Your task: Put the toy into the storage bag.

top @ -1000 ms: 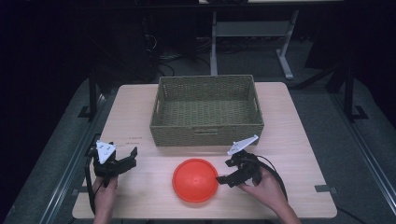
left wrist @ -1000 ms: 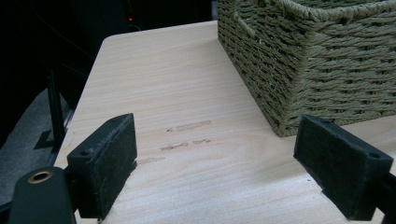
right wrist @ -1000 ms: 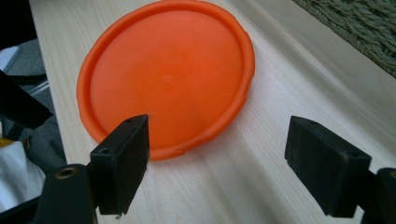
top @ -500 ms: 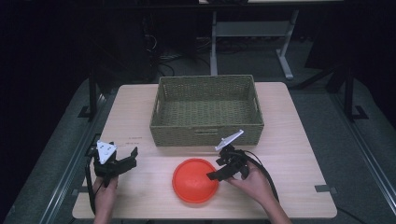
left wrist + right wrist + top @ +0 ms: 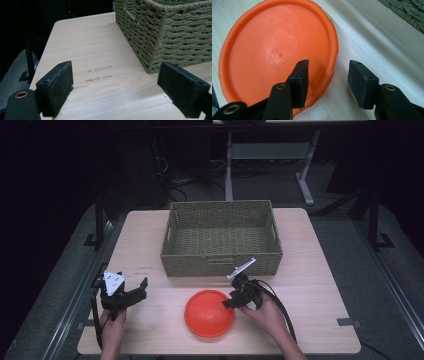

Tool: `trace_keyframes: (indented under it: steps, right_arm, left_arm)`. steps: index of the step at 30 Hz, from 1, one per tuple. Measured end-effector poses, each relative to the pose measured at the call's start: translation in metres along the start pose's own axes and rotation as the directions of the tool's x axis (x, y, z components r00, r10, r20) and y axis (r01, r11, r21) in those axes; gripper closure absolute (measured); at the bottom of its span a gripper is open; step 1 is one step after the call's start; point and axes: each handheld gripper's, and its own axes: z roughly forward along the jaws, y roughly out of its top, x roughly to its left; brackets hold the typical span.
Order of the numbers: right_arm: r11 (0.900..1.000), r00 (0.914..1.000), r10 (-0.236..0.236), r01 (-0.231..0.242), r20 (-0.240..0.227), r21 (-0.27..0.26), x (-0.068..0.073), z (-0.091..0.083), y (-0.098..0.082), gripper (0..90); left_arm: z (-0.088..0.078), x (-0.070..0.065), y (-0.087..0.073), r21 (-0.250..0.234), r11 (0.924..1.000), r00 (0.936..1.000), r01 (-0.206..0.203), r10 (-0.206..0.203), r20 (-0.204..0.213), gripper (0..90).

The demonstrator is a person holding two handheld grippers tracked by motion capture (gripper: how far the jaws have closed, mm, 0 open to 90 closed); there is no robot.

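Your right hand-held gripper (image 5: 231, 303) had slid onto the orange disc (image 5: 209, 313), its jaws just narrowing, half-closed astride the rim, not yet pinching; a grasp seemed imminent. Your left hand-held gripper (image 5: 141, 289) waited wide open.

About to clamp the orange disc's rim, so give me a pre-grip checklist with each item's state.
1. Disc flat on table, upside down: ok.
2. Right gripper straddles the rim, one jaw over the disc, one outside: ok.
3. Jaws have just been closing; pads pressing the rim: not ok, a gap shows.
4. Basket empty: ok.
5. Left gripper open, apart from the disc: ok.
6. Grip depth on the rim: cannot tell.
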Motion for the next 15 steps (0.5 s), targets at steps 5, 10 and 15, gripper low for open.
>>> trace_keyframes:
  steps: [5, 10, 15]
  right_arm:
    - [1.0, 0.9998, 0.009, -0.009, -0.017, 0.014, -0.0019, 0.0045, -0.0002, 55.3]
    - [1.0, 0.9991, 0.003, -0.002, -0.043, 0.024, -0.0001, 0.0092, 0.0009, 60.7]
    - [1.0, 0.9986, 0.008, -0.007, -0.052, 0.015, -0.0012, 0.009, 0.0015, 64.8]
  left_arm:
    - [-0.0001, 0.0004, 0.0, -0.001, 1.0, 1.0, -0.002, 0.002, -0.002, 12.8]
    - [0.0001, -0.0007, 0.0001, -0.005, 1.0, 1.0, -0.001, 0.001, 0.005, 12.7]
    - [0.0002, -0.0008, 0.0001, -0.006, 1.0, 1.0, -0.004, 0.004, 0.005, 12.8]
